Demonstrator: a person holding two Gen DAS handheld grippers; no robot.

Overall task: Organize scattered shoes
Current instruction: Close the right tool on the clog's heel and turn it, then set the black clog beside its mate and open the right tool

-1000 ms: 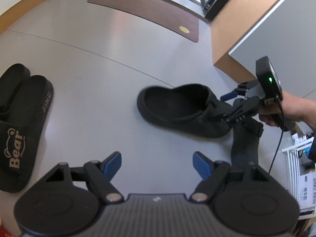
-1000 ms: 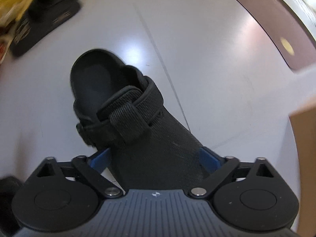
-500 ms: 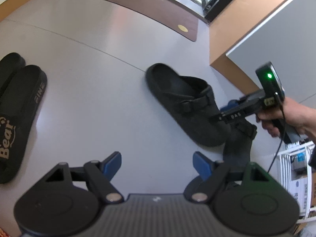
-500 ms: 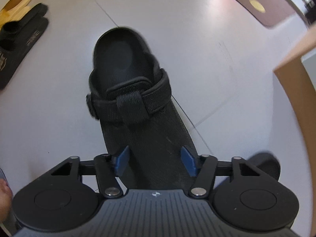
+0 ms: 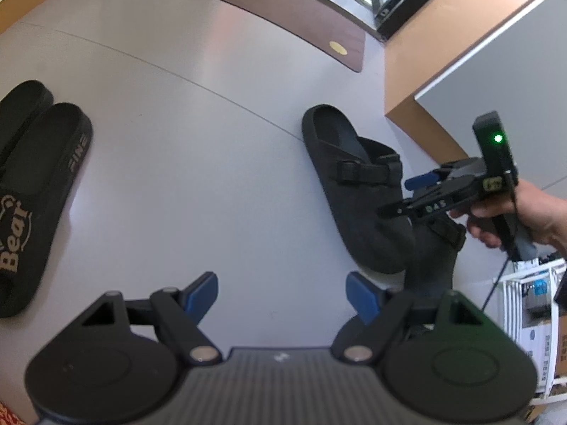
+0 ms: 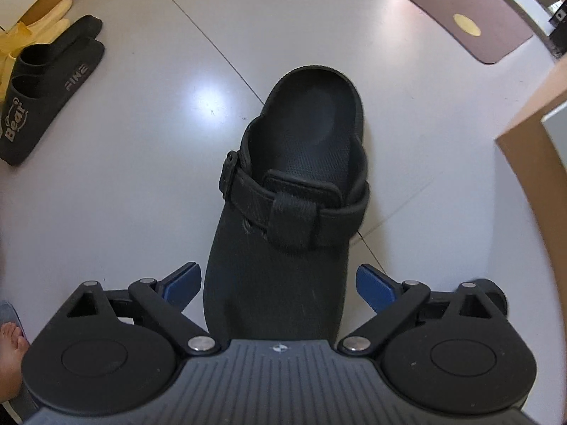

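Observation:
A black clog (image 6: 283, 212) with a strap lies flat on the grey floor, toe toward my right gripper (image 6: 278, 285). That gripper's jaws are opening, and the toe sits between the blue pads (image 6: 375, 288) with a gap on each side. In the left wrist view the same clog (image 5: 354, 194) rests beside a second black clog (image 5: 432, 258), which is partly hidden under my right gripper (image 5: 404, 194) and the hand holding it. My left gripper (image 5: 283, 292) hovers open over bare floor. A pair of black "Bear" slides (image 5: 35, 184) (image 6: 46, 85) lies side by side at the left.
A brown mat (image 5: 283, 7) lies at the far side. A wooden-edged cabinet (image 5: 418, 71) stands to the right of the clogs, and a white rack with papers (image 5: 531, 318) is at the lower right. Yellow gloves (image 6: 39, 28) lie behind the slides. A bare foot (image 6: 10, 340) shows at the lower left.
The right gripper turned the clog from crosswise to heel-away beside the other clog, squeezed its toe, then spread its jaws off it. The left gripper stayed open and nearly still.

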